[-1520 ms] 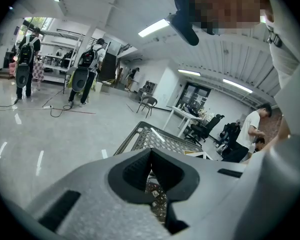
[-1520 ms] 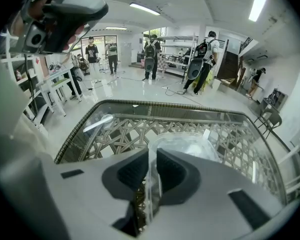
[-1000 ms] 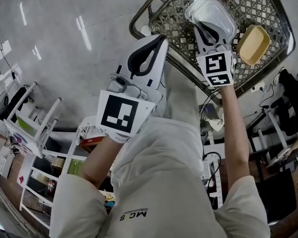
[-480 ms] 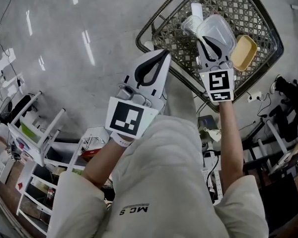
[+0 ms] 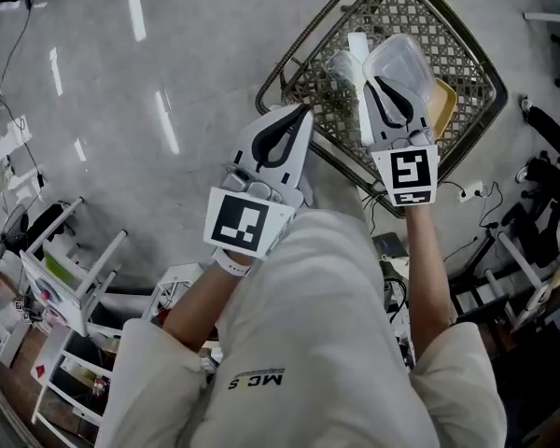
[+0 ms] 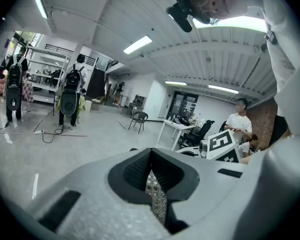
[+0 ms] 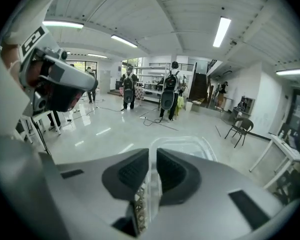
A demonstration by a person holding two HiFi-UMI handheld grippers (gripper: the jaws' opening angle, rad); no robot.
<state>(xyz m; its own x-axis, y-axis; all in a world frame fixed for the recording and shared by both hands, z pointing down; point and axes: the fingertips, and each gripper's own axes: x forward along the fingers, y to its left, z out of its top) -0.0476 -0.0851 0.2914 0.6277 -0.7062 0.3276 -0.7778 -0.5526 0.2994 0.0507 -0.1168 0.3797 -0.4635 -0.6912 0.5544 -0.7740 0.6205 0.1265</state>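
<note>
Right gripper (image 7: 152,156) pinching clear plastic tub's (image 5: 403,56) rim above lattice basket (image 5: 297,49), left gripper (image 6: 151,156) pressed together at basket's near edge, diamond weave whole only in head view.

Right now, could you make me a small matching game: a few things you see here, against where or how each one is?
Things:
1. left gripper
2. right gripper
3. yellow dish

States:
A. lies in the lattice basket, partly hidden
B. jaws shut, nothing between them
C. jaws shut on the edge of the clear container

Pairs: 1-B, 2-C, 3-A
</note>
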